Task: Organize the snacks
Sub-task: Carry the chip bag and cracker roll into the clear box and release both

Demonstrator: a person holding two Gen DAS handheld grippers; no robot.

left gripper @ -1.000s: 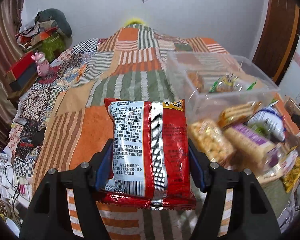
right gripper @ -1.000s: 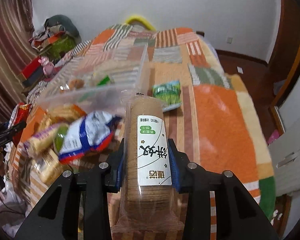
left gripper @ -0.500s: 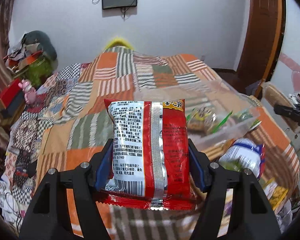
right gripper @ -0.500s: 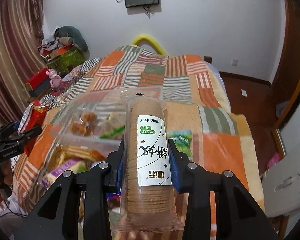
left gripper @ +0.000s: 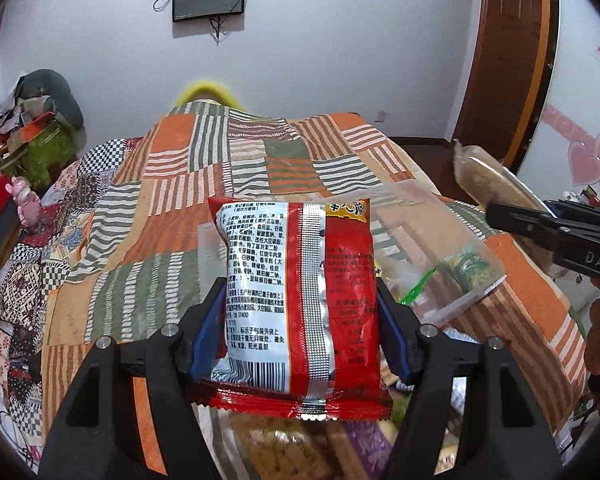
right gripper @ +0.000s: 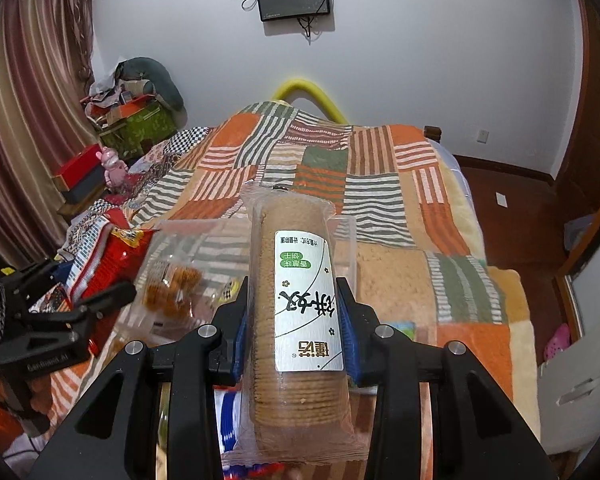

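Observation:
My left gripper (left gripper: 300,316) is shut on a red and white snack bag (left gripper: 300,300), held upright above the bed. My right gripper (right gripper: 296,316) is shut on a clear sleeve of round biscuits (right gripper: 296,300) with a white label. A clear plastic bin (left gripper: 440,248) lies on the patchwork blanket behind both, with a few snacks inside; in the right wrist view it (right gripper: 188,256) sits left of the sleeve. The biscuit sleeve (left gripper: 484,180) and the right gripper show at the right of the left wrist view. The left gripper (right gripper: 104,300) with the red bag (right gripper: 112,252) shows at the left of the right wrist view.
Several loose snack packs (left gripper: 300,452) lie below my left gripper. The patchwork blanket (right gripper: 380,168) covers the bed. Boxes and clutter (right gripper: 136,120) stand at the left by the curtain. A wooden door (left gripper: 512,60) is at the right, bare floor (right gripper: 520,188) beside the bed.
Both grippers have risen and tilted up with their packs. The bin and loose snacks have dropped lower in both views, and the wall and screen have come into view.

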